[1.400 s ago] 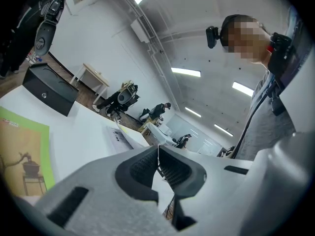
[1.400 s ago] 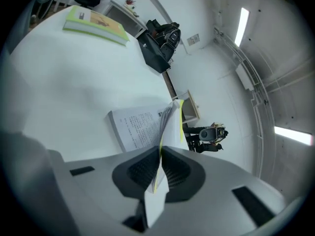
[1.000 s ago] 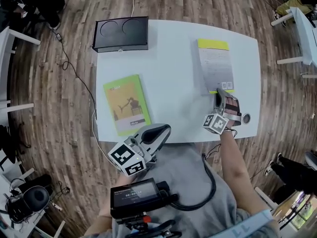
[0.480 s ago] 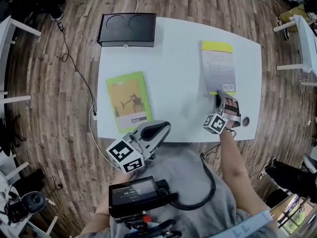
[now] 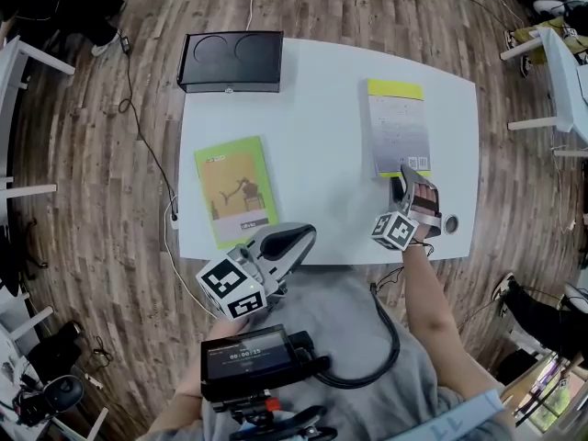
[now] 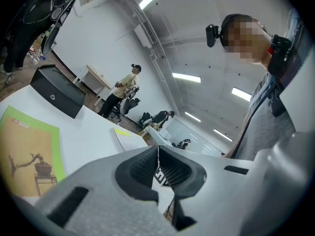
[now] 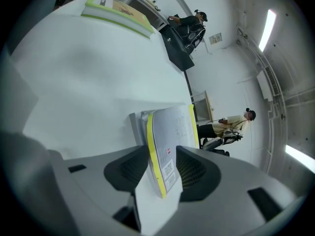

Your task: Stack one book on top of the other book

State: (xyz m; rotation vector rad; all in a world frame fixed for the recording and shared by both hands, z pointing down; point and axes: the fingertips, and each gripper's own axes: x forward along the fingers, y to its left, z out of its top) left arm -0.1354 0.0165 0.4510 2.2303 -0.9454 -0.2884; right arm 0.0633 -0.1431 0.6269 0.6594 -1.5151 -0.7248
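A grey-white book with yellow bands (image 5: 398,131) lies at the table's right; in the right gripper view its near edge (image 7: 170,132) stands between the jaws. My right gripper (image 5: 404,178) (image 7: 160,168) sits at that edge. Its jaws have just been opening and stand apart, with a narrow gap on either side of the book. A green book with a tan cover (image 5: 235,191) (image 6: 29,156) (image 7: 118,11) lies flat at the table's left. My left gripper (image 5: 299,242) (image 6: 158,154) hangs shut and empty off the table's near edge.
A black box (image 5: 230,61) (image 6: 56,96) sits at the far left corner of the white table (image 5: 312,108). A round grommet hole (image 5: 450,221) lies right of my right gripper. Other people and desks stand in the background on the wooden floor.
The right gripper's jaws have spread apart around the book's near edge. Both hands stay where they were; only the head view has shifted slightly.
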